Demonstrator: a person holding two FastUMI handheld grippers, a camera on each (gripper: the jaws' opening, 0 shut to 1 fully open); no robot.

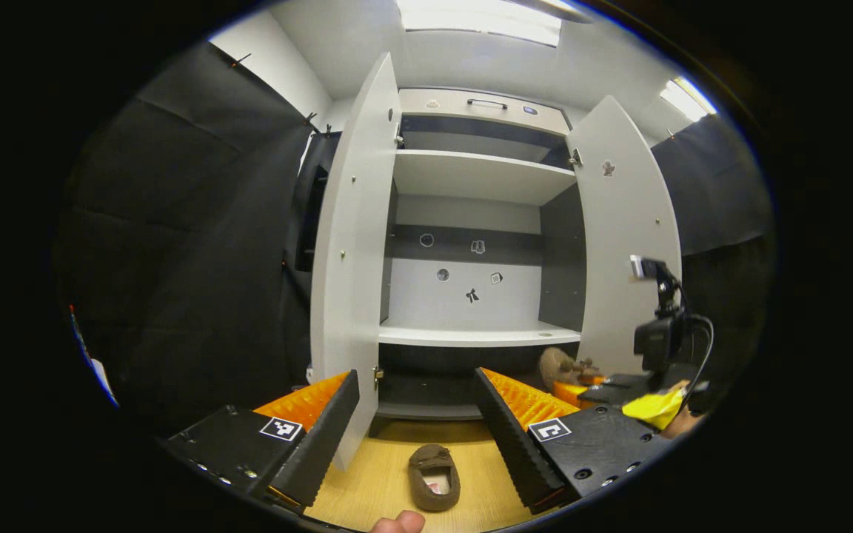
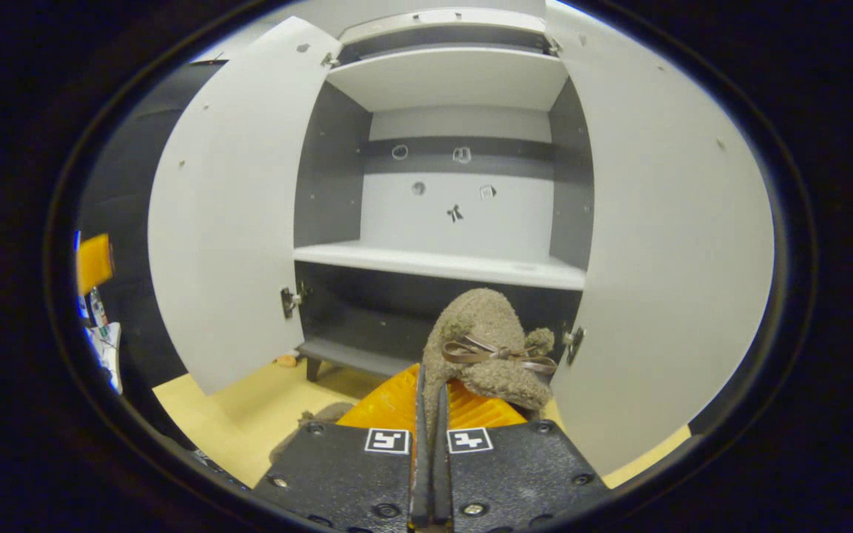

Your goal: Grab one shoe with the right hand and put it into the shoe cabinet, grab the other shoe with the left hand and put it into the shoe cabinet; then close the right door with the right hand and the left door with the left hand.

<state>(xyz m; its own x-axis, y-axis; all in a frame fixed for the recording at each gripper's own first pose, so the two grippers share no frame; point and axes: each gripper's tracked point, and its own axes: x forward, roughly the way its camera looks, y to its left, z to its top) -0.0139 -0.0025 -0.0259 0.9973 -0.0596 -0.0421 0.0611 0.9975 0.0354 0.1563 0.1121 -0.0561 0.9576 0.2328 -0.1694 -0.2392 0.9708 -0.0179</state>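
the right gripper (image 2: pixel 430 414) is clenched on a fuzzy shoe (image 2: pixel 482 344), held up before the open cabinet (image 2: pixel 441 259). the left gripper (image 1: pixel 415 414) is spread wide above the other shoe (image 1: pixel 434 477) on the floor (image 1: pixel 367 488). no writing is legible.

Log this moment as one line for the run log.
right hand-held gripper: shut on held shoe | left hand-held gripper: open | floor shoe: on floor | cabinet doors: open
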